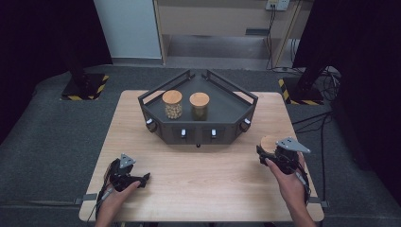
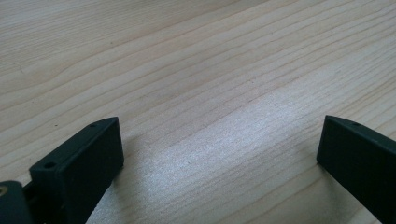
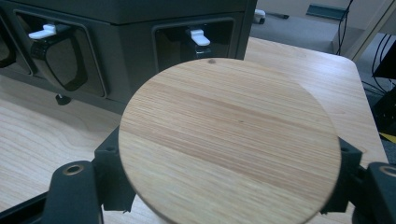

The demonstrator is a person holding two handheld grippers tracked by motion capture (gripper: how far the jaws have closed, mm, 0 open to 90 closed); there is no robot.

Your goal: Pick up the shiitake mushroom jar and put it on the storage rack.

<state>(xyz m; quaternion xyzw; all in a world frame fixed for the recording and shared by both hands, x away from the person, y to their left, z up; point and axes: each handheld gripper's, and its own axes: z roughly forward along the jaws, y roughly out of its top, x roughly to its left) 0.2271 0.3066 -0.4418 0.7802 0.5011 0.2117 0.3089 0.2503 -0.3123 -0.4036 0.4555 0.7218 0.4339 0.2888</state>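
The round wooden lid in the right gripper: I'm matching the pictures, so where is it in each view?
High view: the wooden lid sits right of centre, at the right gripper.
Left gripper view: the picture has bare table between open jaws, no lid.
Right gripper view: lid centred, clamped between the jaws.
Shared landmark: the dark tray behind the lid.

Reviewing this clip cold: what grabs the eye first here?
The dark angular tray at the table's far middle, carrying two wood-lidded jars side by side. Next, the right gripper near the table's right edge, shut on a third jar whose round wooden lid looms large in the right gripper view. The left gripper sits open over bare wood.
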